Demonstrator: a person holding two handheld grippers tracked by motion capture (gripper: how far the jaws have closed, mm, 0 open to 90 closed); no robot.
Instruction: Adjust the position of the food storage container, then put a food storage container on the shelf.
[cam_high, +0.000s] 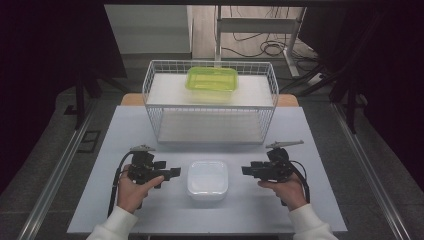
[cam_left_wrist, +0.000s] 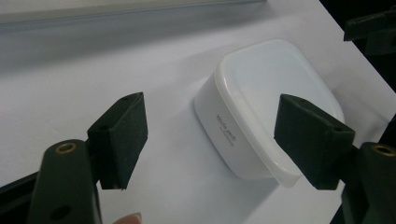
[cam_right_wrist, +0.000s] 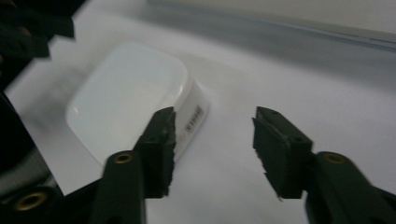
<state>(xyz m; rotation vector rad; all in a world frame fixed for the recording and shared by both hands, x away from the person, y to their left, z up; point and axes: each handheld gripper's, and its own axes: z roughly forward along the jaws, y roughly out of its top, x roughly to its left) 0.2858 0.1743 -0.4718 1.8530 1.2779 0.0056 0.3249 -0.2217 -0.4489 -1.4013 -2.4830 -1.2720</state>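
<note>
A white lidded plastic box (cam_high: 207, 179) sits on the white table near its front edge, between my two grippers. My left gripper (cam_high: 174, 172) is just left of it, open, jaws pointing at the box (cam_left_wrist: 261, 112) with nothing between them (cam_left_wrist: 212, 140). My right gripper (cam_high: 245, 170) is a short way right of the box, open and empty (cam_right_wrist: 212, 144); the box (cam_right_wrist: 130, 98) lies ahead and to the left of its jaws. A green lidded container (cam_high: 212, 80) rests on the top shelf of a white wire rack (cam_high: 210, 102) at the back.
The wire rack stands across the back half of the table (cam_high: 100, 165), with its lower shelf bare. Floor rails run along both sides of the table. Cables and a desk frame lie on the floor behind.
</note>
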